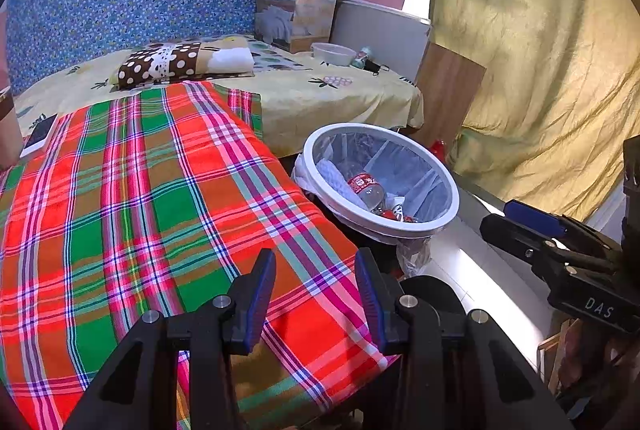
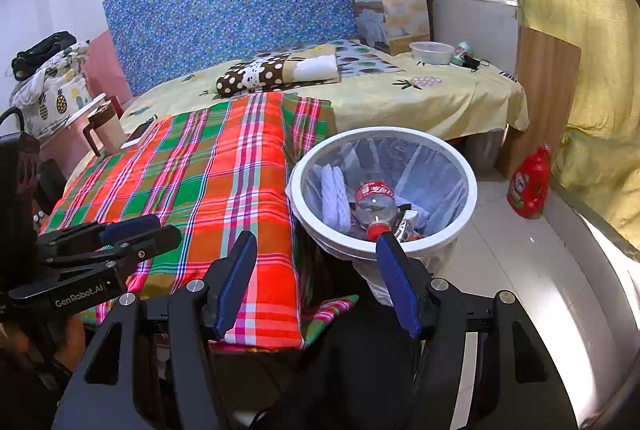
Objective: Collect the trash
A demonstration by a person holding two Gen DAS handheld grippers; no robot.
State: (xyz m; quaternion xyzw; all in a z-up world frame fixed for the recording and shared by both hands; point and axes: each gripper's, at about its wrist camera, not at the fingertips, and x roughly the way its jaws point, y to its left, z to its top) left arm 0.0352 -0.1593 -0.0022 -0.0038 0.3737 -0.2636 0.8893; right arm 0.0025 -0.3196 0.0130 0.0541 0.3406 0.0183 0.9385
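A white trash bin (image 1: 400, 226) (image 2: 380, 244) lined with a clear bag stands on the floor beside the bed. Inside lie a clear plastic bottle with a red label (image 1: 368, 188) (image 2: 376, 200), a white cloth (image 2: 334, 198) and small wrappers. My left gripper (image 1: 316, 282) is open and empty above the plaid blanket (image 1: 140, 190) (image 2: 208, 174), left of the bin. It also shows in the right wrist view (image 2: 160, 228). My right gripper (image 2: 316, 266) is open and empty, just before the bin's near rim. It shows in the left wrist view (image 1: 516, 218) too.
The bed (image 2: 440, 98) carries a dotted pillow (image 2: 276, 70), a cardboard box (image 2: 392, 6), a plastic bowl (image 2: 432, 52) and a small bottle (image 2: 462, 52). A red detergent bottle (image 2: 528, 182) stands on the tile floor. A yellow curtain (image 1: 540, 50) hangs right. A mug (image 2: 106, 126) sits left.
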